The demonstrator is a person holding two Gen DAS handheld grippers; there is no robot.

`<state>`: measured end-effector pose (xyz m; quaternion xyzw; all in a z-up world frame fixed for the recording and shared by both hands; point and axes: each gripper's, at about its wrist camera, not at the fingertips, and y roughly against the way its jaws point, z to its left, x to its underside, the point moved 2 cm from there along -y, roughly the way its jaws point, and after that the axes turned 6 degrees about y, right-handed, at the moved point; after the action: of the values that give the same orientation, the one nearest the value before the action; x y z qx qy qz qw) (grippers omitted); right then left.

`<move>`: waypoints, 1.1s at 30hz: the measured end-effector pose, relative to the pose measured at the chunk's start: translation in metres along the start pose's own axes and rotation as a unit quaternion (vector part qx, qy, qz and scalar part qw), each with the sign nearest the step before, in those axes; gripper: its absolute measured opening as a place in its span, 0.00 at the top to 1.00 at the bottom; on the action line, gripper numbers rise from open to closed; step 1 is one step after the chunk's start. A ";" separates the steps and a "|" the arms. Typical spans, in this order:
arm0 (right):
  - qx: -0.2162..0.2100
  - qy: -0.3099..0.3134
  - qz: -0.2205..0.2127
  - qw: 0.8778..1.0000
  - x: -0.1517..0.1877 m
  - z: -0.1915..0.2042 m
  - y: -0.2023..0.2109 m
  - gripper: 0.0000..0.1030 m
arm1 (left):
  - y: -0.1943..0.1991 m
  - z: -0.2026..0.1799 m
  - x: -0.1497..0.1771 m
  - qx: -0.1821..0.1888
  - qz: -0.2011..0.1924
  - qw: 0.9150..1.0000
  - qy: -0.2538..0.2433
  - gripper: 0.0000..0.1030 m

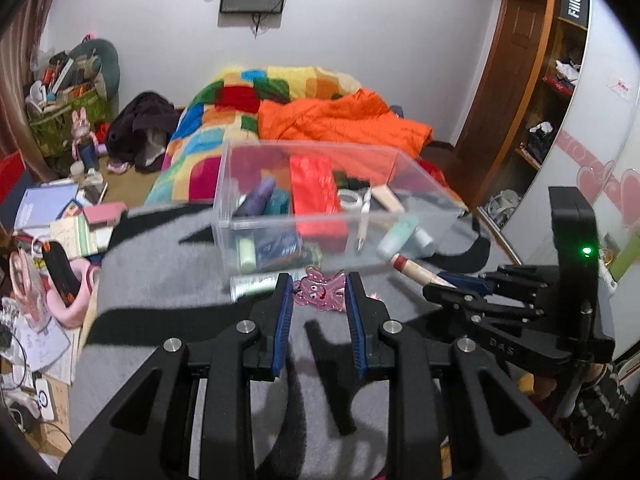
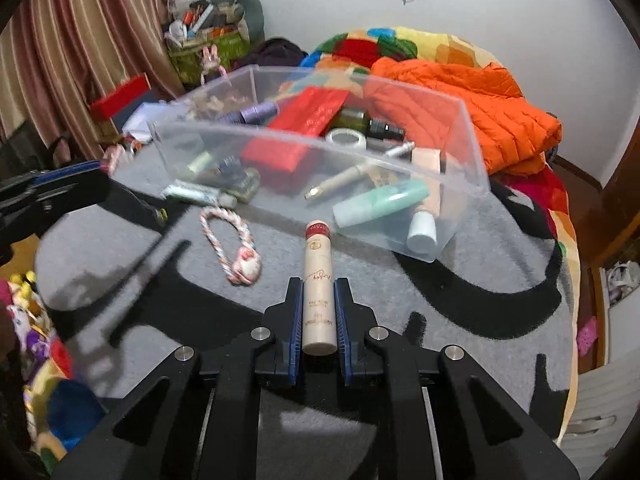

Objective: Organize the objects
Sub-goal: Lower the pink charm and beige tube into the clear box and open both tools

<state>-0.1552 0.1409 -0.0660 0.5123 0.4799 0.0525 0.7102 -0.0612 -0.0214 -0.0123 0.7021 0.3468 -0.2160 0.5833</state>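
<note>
A: What could go wrong here?

B: The right gripper (image 2: 318,308) has its jaws clamped on the lower half of a beige cosmetic tube (image 2: 317,284); its long red-capped end juts forward, so it could tilt or catch the clear bin's (image 2: 476,152) near wall.

A: And the left?

B: The left gripper (image 1: 318,300) holds nothing, jaws slightly apart above the grey blanket (image 1: 160,280), with a pink charm (image 1: 320,290) lying beyond the tips.
</note>
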 end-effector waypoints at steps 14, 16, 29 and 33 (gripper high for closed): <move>0.002 -0.035 -0.110 0.993 -0.046 -0.013 0.060 0.87 | 0.020 -0.023 -0.058 0.020 -0.074 0.997 -0.021 0.75; 0.004 -0.042 -0.118 0.992 -0.053 -0.017 0.061 0.87 | 0.020 -0.024 -0.069 0.025 -0.083 0.996 -0.019 0.75; 0.014 -0.085 -0.088 0.992 -0.088 -0.051 0.010 0.87 | -0.022 -0.004 -0.107 0.015 -0.068 0.998 0.009 0.75; 0.015 -0.087 -0.061 0.994 -0.088 -0.054 -0.013 0.87 | -0.056 0.010 -0.100 0.005 -0.029 0.999 0.023 0.75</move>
<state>-0.2476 0.1216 -0.0220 0.4951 0.4476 -0.0428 0.7434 -0.1679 -0.0502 0.0185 0.6998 0.3790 -0.2180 0.5648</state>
